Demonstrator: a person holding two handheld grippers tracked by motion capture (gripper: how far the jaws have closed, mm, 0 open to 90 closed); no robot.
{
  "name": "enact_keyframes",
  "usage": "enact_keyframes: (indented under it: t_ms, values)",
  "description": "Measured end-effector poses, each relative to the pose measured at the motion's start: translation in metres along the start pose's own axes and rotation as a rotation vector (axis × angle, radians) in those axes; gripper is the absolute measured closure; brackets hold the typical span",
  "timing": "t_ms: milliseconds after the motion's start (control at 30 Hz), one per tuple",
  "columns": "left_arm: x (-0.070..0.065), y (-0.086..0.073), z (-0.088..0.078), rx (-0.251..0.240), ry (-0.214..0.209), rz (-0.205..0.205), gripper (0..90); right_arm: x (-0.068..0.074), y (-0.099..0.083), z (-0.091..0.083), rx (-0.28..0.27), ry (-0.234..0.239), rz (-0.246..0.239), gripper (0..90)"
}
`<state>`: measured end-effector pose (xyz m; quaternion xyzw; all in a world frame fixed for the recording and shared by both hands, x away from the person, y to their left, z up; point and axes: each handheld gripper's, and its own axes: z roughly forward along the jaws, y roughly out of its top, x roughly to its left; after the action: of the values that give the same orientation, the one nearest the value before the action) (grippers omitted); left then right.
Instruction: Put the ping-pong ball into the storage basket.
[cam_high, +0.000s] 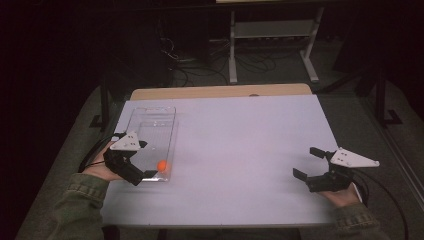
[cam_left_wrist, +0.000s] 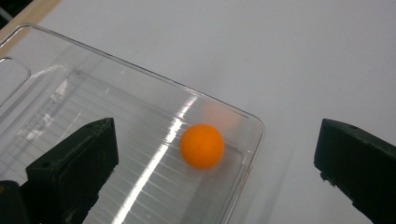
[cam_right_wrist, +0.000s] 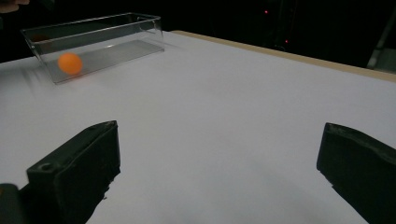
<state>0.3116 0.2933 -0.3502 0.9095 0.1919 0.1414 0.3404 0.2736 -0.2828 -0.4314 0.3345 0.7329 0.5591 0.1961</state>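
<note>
Grippers sit at opposite sides of a white table (cam_high: 240, 150), each held in one of the person's hands. At the near left, the left gripper (cam_high: 131, 160) hangs over the near end of a clear plastic box (cam_high: 152, 135), its jaws spread wide and holding nothing. Along that gripper's own view, one jaw lies above the ribbed floor of the box (cam_left_wrist: 93, 121) and the other lies out past the box's rim, above the bare table (cam_left_wrist: 289, 60), so the box's corner falls between the two. An orange ball (cam_left_wrist: 201, 145) rests inside the box, in that corner, ahead of and between the jaws but apart from both. From above, the ball (cam_high: 162, 165) sits just beside the left gripper, toward the table's middle. The right gripper (cam_high: 312, 165) is well apart from all this, low over the near right part of the table, jaws also wide open and empty. Its view looks across bare table toward the box (cam_right_wrist: 98, 37), which stands far ahead and off to the left jaw's side, with the ball (cam_right_wrist: 70, 63) at the box's end nearer that gripper.
</note>
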Motion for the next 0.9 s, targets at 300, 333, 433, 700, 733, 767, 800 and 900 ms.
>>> enact_keyframes:
  t_ms: [300, 333, 433, 700, 733, 767, 800, 900]
  values:
    - [-0.003, -0.006, 0.001, -0.055, 0.019, -0.021, 0.0, 0.0, 0.0, 0.0, -0.001, 0.0, -0.001, 0.0]
    - [-0.003, -0.007, 0.001, -0.059, 0.018, -0.021, 0.0, 0.0, 0.0, 0.0, -0.001, 0.0, -0.001, 0.0]
    - [-0.004, -0.01, 0.004, -0.065, 0.018, -0.028, 0.0, 0.0, 0.0, 0.0, 0.0, 0.001, -0.001, 0.0]
    - [-0.006, -0.014, 0.006, -0.093, 0.031, -0.045, 0.0, 0.0, 0.0, 0.0, 0.001, 0.002, -0.001, 0.0]
    - [-0.007, -0.015, 0.006, -0.102, 0.034, -0.047, 0.0, 0.0, 0.0, 0.0, 0.002, 0.002, -0.001, 0.0]
    - [-0.007, -0.016, 0.007, -0.11, 0.035, -0.051, 0.0, 0.0, 0.0, 0.0, 0.002, 0.001, -0.001, 0.0]
    - [-0.007, -0.017, 0.007, -0.115, 0.036, -0.055, 0.0, 0.0, 0.0, 0.0, 0.002, 0.002, -0.002, 0.0]
    - [-0.007, -0.02, 0.008, -0.13, 0.044, -0.069, 0.0, 0.0, 0.0, 0.0, 0.002, 0.003, -0.002, 0.0]
